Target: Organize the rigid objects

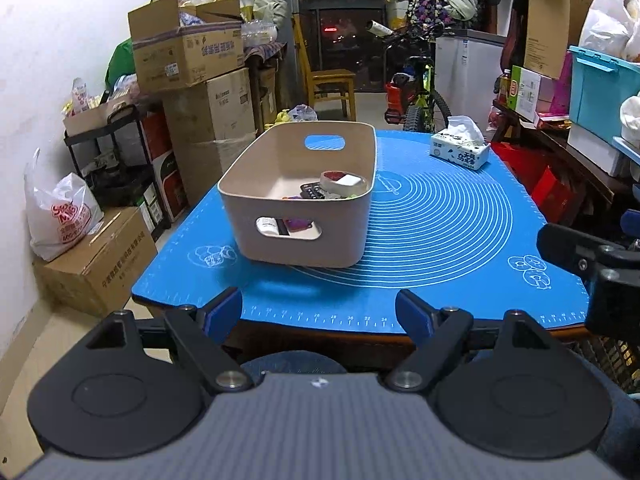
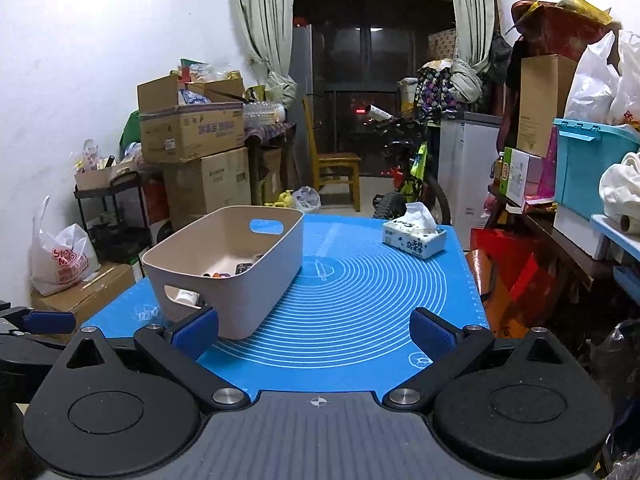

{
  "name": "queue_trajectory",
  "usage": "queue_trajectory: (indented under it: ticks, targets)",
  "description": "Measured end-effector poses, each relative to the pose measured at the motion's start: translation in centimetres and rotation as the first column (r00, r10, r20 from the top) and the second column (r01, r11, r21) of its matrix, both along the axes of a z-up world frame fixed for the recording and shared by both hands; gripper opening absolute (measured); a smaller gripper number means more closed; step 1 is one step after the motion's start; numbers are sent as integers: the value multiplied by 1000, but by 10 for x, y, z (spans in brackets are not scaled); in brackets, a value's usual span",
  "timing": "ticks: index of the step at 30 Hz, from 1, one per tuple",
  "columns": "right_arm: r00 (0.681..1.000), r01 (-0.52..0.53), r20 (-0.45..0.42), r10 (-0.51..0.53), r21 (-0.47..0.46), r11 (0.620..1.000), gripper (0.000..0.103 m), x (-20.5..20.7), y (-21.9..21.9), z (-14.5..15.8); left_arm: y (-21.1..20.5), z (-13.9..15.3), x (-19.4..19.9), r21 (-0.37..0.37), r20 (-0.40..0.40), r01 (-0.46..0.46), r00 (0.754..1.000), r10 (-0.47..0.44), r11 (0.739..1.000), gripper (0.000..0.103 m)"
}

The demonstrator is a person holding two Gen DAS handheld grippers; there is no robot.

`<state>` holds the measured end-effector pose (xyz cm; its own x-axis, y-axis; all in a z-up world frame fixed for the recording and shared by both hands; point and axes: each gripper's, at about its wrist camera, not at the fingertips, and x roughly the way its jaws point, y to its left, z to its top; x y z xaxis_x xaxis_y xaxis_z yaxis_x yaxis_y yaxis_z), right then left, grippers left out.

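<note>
Both grippers, left gripper [image 1: 319,312] and right gripper [image 2: 314,332], stand apart, empty. I judge sorting done: bin [image 1: 304,236] at eleven o'clock holds everything; I withdraw clear.

Ruler numbers 22, 24 on blue mat [image 1: 440,216], "400" on white bag [image 1: 60,216]

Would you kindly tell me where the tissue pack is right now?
In both wrist views the tissue pack sits at the blue mat's far right corner, right of the beige bin.
</note>
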<state>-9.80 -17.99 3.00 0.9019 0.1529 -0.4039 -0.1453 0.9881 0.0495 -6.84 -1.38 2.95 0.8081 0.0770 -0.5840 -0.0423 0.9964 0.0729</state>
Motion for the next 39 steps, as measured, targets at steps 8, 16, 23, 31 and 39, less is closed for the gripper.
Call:
queue_trajectory:
  ticks: [8,16,23,31,39]
  targets:
    - [1000,3,-13,-3,13,1000,101,3,-3,-2,2,-1,0,2,-3,1,1000,-1,1000,84]
    - [1000,5,-14,-5,16,1000,101,4,-5,-2,1,-1,-2,4,1,3,1000,-3,1000,84]
    - [1000,5,-14,-4,14,1000,101,4,-5,-2,-1,-1,-1,3,-1,3,1000,-3,1000,84]
    - [1000,5,-17,-5,16,1000,101,5,-7,-3,0,-1,-1,6,1,4,1000,-4,1000,84]
    - [1000,16,-23,-16,22,1000,101,5,-5,-3,-1,0,-1,4,-1,9,1000,-9,1000,84]
